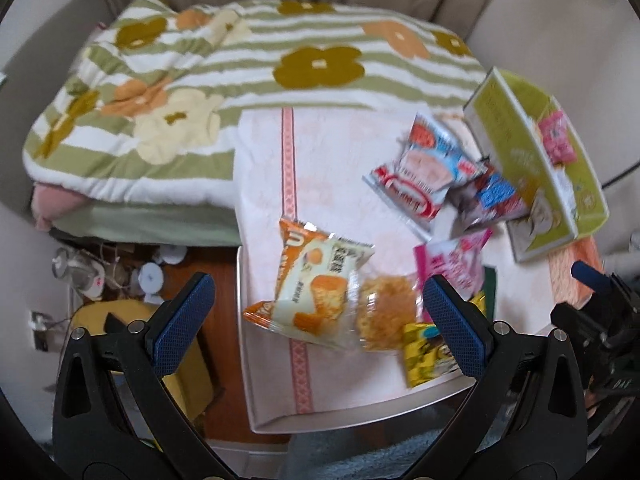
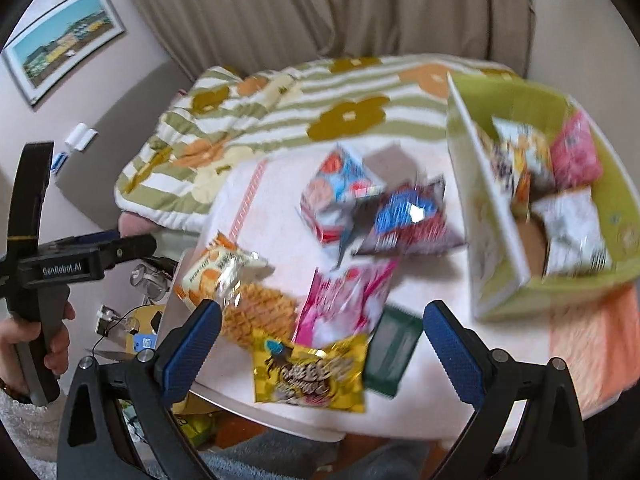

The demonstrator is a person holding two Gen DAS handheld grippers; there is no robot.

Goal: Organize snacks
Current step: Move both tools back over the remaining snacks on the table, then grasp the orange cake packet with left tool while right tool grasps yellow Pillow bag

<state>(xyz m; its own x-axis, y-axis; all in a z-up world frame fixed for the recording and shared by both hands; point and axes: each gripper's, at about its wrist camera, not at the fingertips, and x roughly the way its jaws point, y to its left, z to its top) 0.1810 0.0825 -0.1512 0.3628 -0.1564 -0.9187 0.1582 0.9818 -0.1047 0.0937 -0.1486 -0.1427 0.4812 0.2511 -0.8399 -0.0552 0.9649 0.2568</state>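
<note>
Both the left hand-held gripper (image 1: 318,312) and right hand-held gripper (image 2: 322,340) gape wide, empty. Drop the right squarely over the yellow packet (image 2: 310,374), pinch its middle, then lift to the green box (image 2: 500,216)

Home bedroom: flowered striped quilt (image 1: 248,68) on bed at far side, beige curtains (image 2: 320,8) behind, framed picture (image 2: 64,40) on far-left wall.

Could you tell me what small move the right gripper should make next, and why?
Probably lower the open right gripper onto the yellow snack packet and close. It lies loose between the fingers, nearest of the snacks outside the green box.
</note>
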